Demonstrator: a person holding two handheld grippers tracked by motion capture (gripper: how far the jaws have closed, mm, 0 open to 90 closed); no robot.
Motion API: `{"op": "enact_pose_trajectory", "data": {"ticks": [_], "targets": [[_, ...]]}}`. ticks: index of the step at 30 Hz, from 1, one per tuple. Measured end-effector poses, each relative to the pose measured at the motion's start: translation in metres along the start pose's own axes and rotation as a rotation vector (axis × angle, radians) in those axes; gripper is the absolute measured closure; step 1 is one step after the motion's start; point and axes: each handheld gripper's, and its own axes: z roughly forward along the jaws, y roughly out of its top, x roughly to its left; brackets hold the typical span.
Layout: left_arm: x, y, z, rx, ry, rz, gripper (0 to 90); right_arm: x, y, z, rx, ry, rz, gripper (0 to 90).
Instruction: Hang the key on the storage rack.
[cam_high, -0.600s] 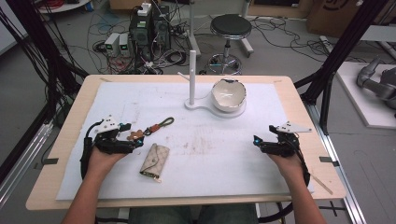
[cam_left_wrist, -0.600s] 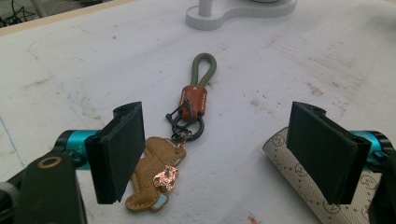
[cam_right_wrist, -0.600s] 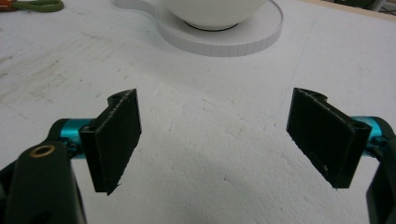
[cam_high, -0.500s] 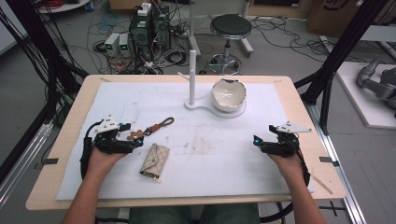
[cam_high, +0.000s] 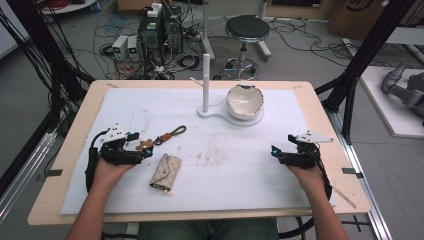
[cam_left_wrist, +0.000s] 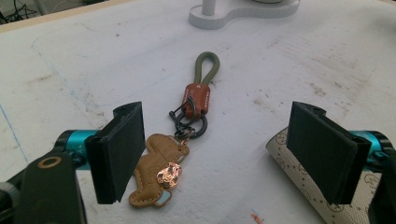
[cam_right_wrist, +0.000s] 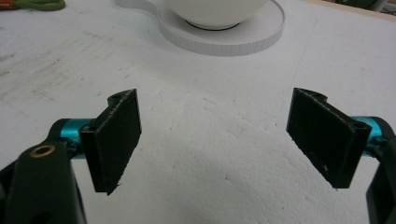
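High view first: on the far left the left hand (cam_high: 111, 167) lies low on the bench (cam_high: 70, 150), forearm coming straight up from the bottom edge, holding the left tongs (cam_high: 145, 150) pointed right and slightly forward. From the left gripper view those tongs (cam_left_wrist: 219, 154) are spread wide, nothing between the pads, and they frame the keyring (cam_left_wrist: 180, 140) on the white mat (cam_left_wrist: 280, 60). Its tan leather charm (cam_left_wrist: 156, 170) sits just beside the left jaw, the dark ring and red-brown tab run away from the camera, and the green loop (cam_left_wrist: 208, 65) lies farthest out. Just beside the right jaw lies the patterned key pouch (cam_left_wrist: 299, 182); in the high view the pouch (cam_high: 166, 172) sits just right of the hand, near the mat's front edge.

Moving to the middle, open mat, scuffed and bare. At the back stands the white stand (cam_high: 206, 75) with the bowl (cam_high: 244, 101) on its round base.

Over on the right, the right hand (cam_high: 307, 172) rests flat, the right tongs (cam_high: 275, 151) aimed left toward the centre. In the right gripper view they (cam_right_wrist: 215, 140) gape wide over bare mat, bowl base (cam_right_wrist: 219, 37) well ahead. Free mat lies all around them, bench edge close on the outer side.
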Motion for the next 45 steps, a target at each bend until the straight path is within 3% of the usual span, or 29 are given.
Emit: {"op": "enact_pose_trajectory", "data": {"ticks": [35, 45], "targets": [[0.001, 0.000, -0.002, -0.001, 0.004, -0.001, 19.7, 0.002, 0.000, 0.002, 0.016, 0.001, -0.002, 18.1], [0.004, 0.007, 0.012, 0.015, -0.005, 0.000, 19.7, 0.004, -0.005, -0.006, 0.013, 0.000, -0.003, 18.1]]}}
